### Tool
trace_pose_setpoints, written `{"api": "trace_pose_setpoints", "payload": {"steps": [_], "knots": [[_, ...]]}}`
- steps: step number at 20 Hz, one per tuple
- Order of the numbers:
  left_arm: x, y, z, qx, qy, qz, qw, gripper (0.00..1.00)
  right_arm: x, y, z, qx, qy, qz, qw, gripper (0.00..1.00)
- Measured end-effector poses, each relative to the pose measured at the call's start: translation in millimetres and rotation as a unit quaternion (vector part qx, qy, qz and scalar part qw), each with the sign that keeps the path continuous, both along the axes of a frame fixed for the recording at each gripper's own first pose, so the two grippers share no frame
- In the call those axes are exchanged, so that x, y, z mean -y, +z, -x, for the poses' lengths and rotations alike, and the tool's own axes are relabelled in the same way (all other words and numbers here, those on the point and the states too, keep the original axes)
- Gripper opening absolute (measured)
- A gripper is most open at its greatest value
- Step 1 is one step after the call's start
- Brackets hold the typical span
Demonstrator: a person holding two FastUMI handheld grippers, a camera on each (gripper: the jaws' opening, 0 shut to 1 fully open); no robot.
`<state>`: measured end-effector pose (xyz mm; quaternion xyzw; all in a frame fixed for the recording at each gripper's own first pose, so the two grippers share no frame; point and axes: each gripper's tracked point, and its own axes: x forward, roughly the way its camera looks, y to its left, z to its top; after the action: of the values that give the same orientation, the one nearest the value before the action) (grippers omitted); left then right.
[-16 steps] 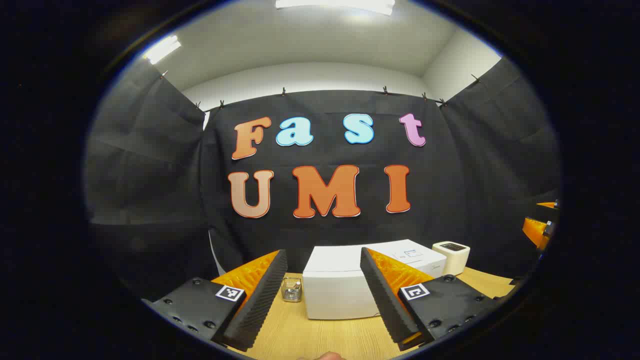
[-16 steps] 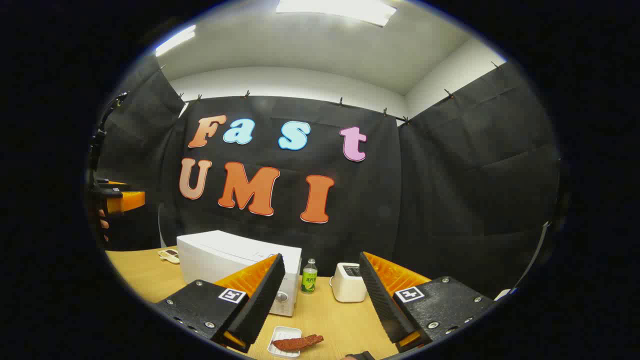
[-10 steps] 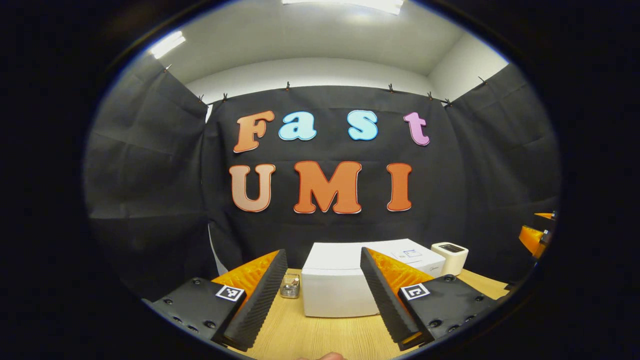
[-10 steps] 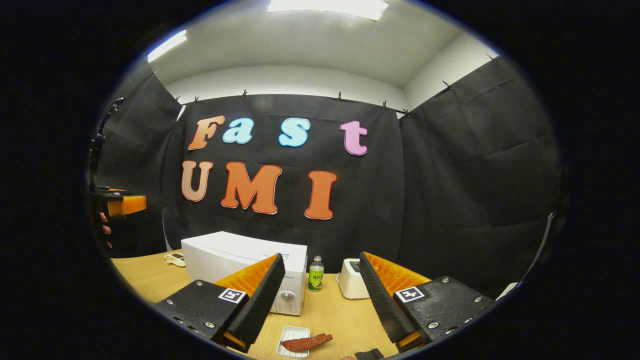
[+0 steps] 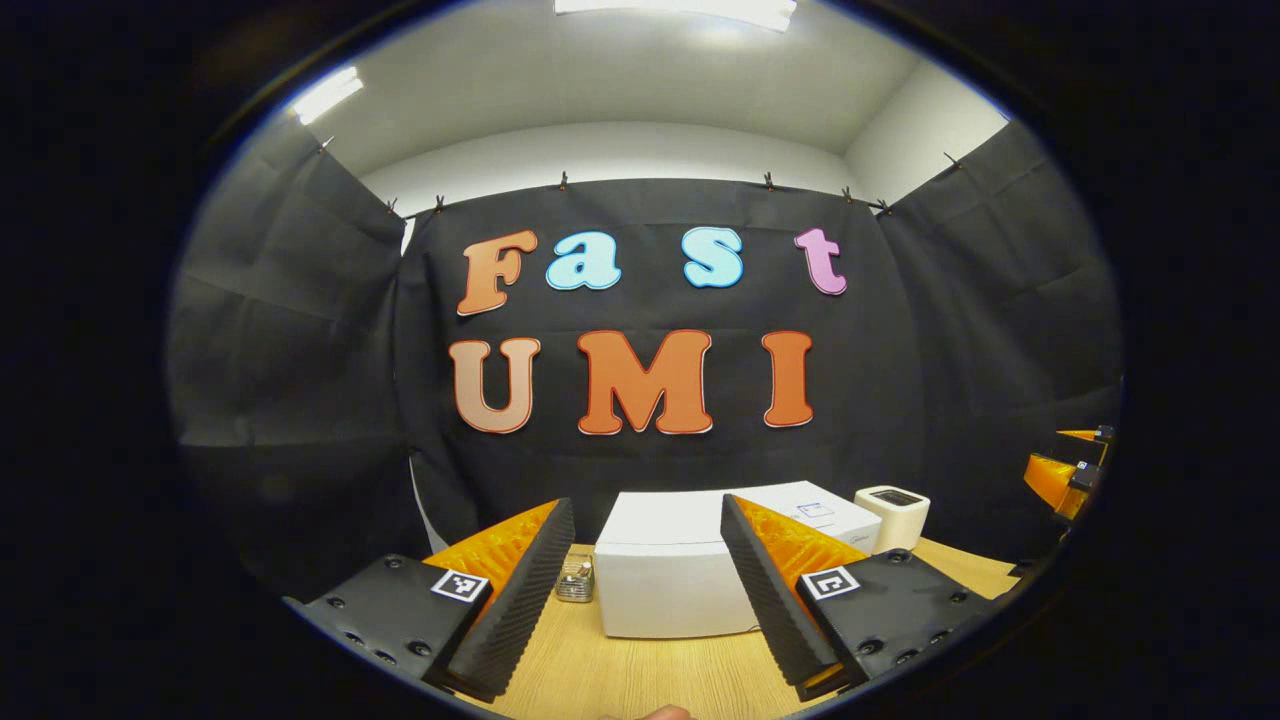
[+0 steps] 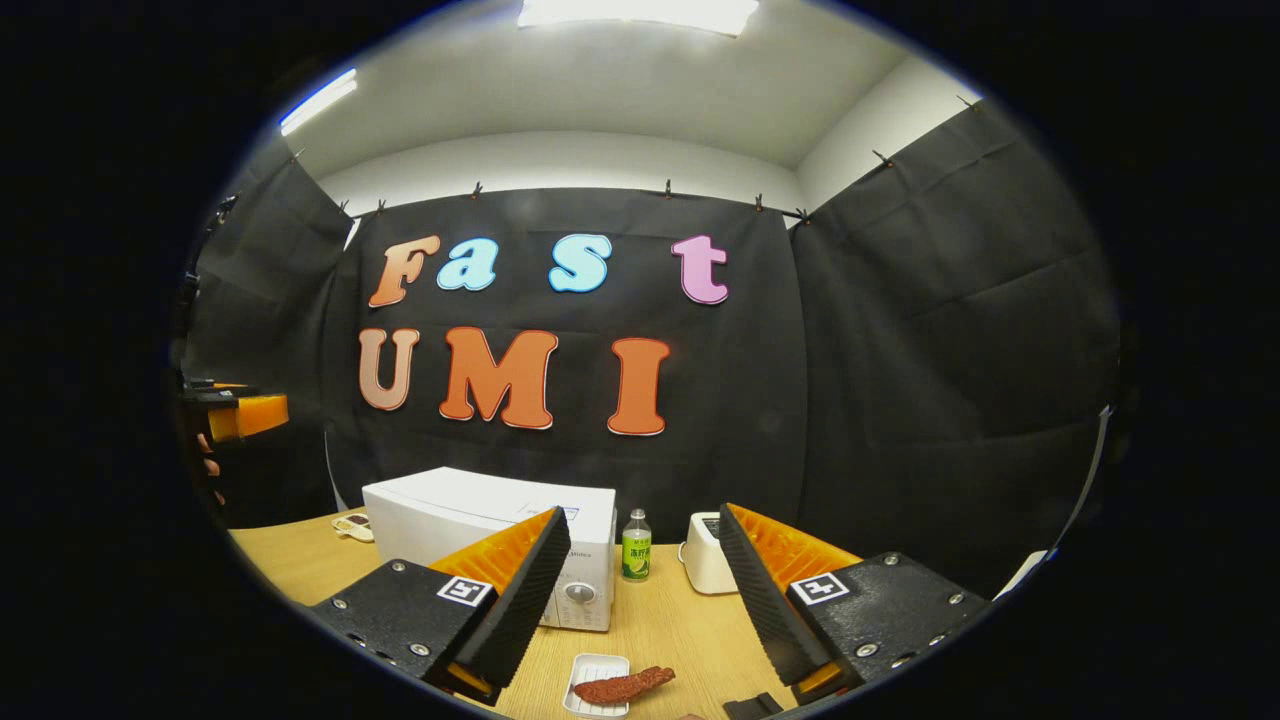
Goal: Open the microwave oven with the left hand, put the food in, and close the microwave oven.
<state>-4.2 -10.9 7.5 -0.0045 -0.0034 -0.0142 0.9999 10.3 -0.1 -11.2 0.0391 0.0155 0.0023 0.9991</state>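
I hold the left gripper (image 5: 645, 600) and right gripper (image 6: 640, 600) wide apart, empty. The microwave oven (image 6: 480, 520) stands closed — its door is partly hidden behind my finger. The food (image 6: 625, 686) lies on a small white tray (image 6: 590, 668).

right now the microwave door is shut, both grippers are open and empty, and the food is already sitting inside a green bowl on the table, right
Not quite. The right gripper view shows the food lying on a small white tray, not in a green bowl. The rest holds: the microwave is shut, and the left gripper and right gripper are open and empty.
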Motion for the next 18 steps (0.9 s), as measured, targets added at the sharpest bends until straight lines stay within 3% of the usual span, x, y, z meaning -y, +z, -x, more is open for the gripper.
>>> {"api": "trace_pose_setpoints", "payload": {"steps": [6,7,10,18], "knots": [[16,-7,-3,-0.003,-0.013,0.015,1.000,0.94,3,-5,0,-0.005,-0.003,0.010,1.000,0.93],[22,-9,-3,-0.003,-0.019,0.018,1.000,1.00,4,-6,0,-0.005,-0.002,0.009,1.000,0.93],[43,-17,-6,0.003,-0.039,0.017,0.999,0.96,11,-13,1,-0.006,-0.005,0.004,1.000,0.93],[140,-81,-21,-0.026,-0.126,0.023,0.991,0.98,34,-41,14,-0.021,-0.022,-0.023,0.999,0.93]]}}
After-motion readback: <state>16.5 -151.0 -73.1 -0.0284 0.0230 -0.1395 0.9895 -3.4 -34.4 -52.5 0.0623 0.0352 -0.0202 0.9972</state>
